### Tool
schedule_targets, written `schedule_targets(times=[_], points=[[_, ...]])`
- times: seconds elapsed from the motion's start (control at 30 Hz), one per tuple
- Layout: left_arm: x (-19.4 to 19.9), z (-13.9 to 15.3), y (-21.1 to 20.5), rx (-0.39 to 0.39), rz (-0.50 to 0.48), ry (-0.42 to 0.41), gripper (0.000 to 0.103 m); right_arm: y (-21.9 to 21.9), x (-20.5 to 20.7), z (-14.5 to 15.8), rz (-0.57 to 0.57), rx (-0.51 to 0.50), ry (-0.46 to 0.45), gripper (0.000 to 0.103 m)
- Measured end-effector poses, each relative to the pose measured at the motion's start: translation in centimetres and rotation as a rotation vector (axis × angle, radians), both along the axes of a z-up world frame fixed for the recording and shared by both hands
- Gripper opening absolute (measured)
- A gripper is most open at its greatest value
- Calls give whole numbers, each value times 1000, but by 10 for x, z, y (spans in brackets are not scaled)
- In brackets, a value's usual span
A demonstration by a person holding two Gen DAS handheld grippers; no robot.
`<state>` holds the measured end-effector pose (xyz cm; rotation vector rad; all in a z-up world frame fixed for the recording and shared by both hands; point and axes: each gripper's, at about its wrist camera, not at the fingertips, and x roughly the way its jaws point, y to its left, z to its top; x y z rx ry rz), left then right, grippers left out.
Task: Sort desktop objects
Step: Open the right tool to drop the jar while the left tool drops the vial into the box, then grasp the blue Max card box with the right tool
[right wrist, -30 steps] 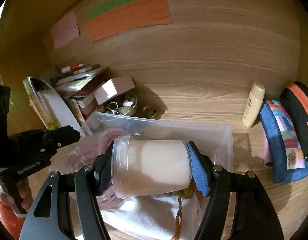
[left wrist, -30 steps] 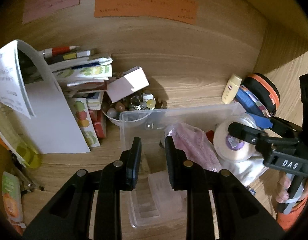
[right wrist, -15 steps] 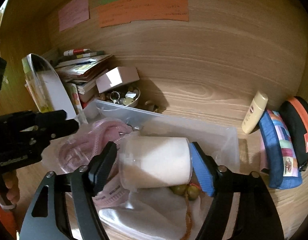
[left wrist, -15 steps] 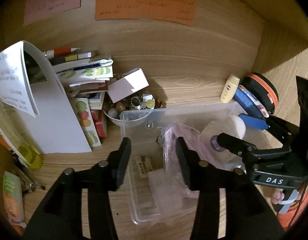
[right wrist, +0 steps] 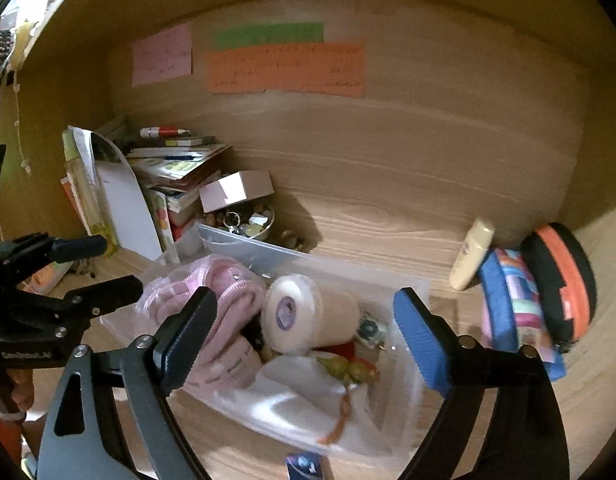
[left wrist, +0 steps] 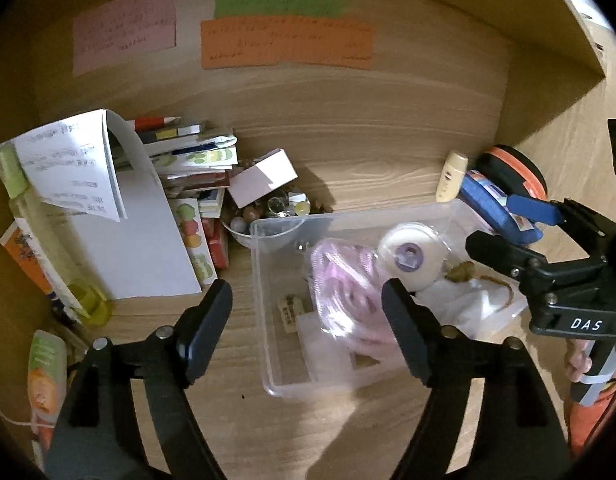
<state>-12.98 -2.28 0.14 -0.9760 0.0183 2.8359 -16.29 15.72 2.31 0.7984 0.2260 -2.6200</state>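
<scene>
A clear plastic bin [left wrist: 263, 280] [right wrist: 404, 292] sits on the wooden desk. In it lie a white cylindrical jar [left wrist: 412, 256] [right wrist: 308, 312] on its side, a pink bagged item [left wrist: 344, 280] [right wrist: 219, 292], a white cloth [right wrist: 291, 392] and green beads [right wrist: 348, 368]. My left gripper [left wrist: 308, 320] is open and empty, above the bin's near left part. My right gripper [right wrist: 303, 336] is open and empty, just above the jar; it also shows in the left wrist view [left wrist: 508, 232].
A stack of books and papers [left wrist: 187, 168] and a bowl of small trinkets [left wrist: 267, 212] with a pink box [left wrist: 263, 176] stand left of the bin. A cream bottle [right wrist: 472, 252], a blue pouch [right wrist: 512, 300] and an orange-black case [right wrist: 564, 280] lie to the right. Sticky notes hang on the back wall.
My right gripper opened and let go of the white jar, which now lies in the bin. My left gripper opened wide. Both grippers pulled back and up.
</scene>
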Motion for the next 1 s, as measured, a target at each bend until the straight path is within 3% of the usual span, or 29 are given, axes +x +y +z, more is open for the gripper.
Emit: schedule_targets(times=[0.17, 0.43, 0.83, 0.93, 1.0], points=[[14, 0, 9, -4, -18, 5, 89, 18, 17, -2, -10, 6, 1, 93], [36, -13, 26, -19, -50, -11, 92, 49, 37, -27, -30, 39, -68, 93], [56, -58, 22, 32, -66, -133, 92, 58, 60, -79, 9, 72, -212, 91], [59, -68, 19, 52, -65, -153, 92, 50, 60, -92, 28, 112, -243, 78], [61, -72, 18, 61, -66, -157, 92, 45, 57, -99, 40, 134, -262, 64]])
